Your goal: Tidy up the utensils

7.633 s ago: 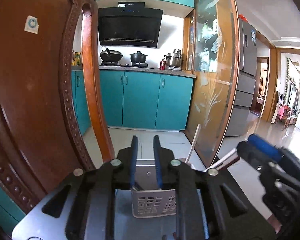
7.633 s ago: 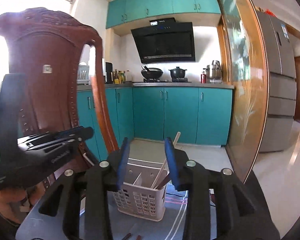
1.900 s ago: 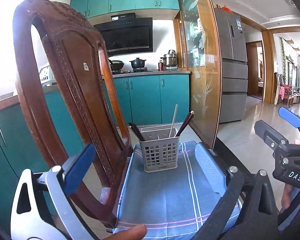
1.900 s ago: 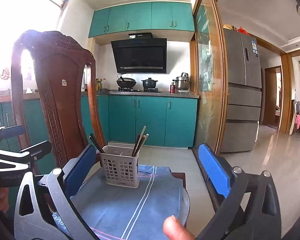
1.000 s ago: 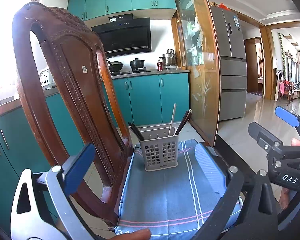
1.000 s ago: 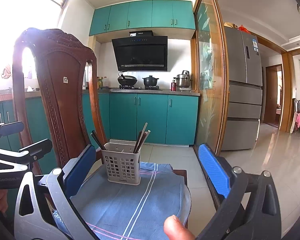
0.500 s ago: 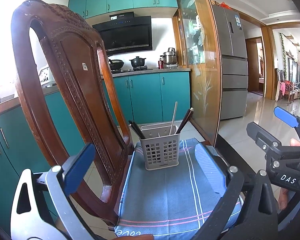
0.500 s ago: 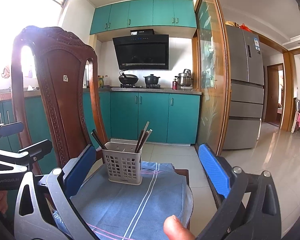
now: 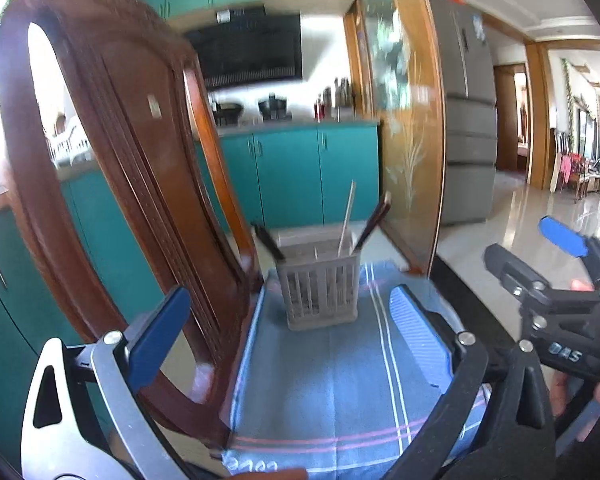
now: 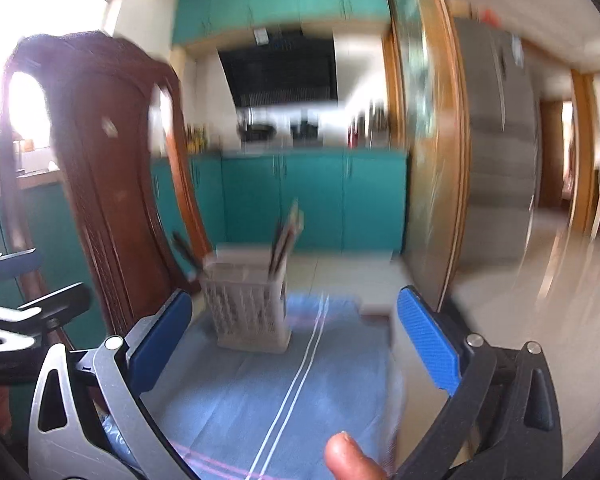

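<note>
Grey perforated utensil basket [image 9: 319, 294] stands upright on blue striped cloth, at my 12 o'clock in left wrist view, toward 11 o'clock in right wrist view [image 10: 245, 312]. I see dark chopsticks [image 9: 269, 243] leaning out toward 10 o'clock from its left corner, second dark pair [image 9: 374, 218] leaning toward 1 o'clock at right side, pale thin stick [image 9: 347, 218] near upright between them. Right wrist view motion-blurred; I cannot tell compartments apart.

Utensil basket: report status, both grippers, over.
Left gripper open, empty. Right gripper open, empty. Utensil basket upright on blue cloth, chopsticks inside. Nothing loose on the cloth; chair back close on left.
</note>
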Available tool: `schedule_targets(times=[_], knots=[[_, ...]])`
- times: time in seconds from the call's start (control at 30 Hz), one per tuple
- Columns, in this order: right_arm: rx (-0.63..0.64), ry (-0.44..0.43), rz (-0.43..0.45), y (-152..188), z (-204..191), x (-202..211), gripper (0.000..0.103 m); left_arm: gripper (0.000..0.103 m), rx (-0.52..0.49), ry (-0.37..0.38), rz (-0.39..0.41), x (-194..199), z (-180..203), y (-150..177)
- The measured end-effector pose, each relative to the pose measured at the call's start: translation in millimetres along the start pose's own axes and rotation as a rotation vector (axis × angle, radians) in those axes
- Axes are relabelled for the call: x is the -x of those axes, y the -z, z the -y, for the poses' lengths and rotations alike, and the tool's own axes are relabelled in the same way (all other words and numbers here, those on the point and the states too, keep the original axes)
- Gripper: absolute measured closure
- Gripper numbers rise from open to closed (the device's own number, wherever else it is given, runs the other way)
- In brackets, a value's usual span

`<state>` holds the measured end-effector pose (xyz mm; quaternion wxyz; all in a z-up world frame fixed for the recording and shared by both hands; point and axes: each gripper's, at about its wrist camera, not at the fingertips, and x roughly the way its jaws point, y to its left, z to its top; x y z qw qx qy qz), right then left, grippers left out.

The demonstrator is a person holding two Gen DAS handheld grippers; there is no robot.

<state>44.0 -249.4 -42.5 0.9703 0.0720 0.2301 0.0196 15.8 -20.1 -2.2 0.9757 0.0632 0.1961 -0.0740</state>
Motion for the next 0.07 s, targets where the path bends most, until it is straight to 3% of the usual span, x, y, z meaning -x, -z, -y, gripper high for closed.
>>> schedule_targets(times=[0.07], knots=[[-0.022,0.045,-0.172,23.0,10.0,-61.8,0.003,0.004,0.019,0.013,-0.136,-28.9,1.9,12.0]])
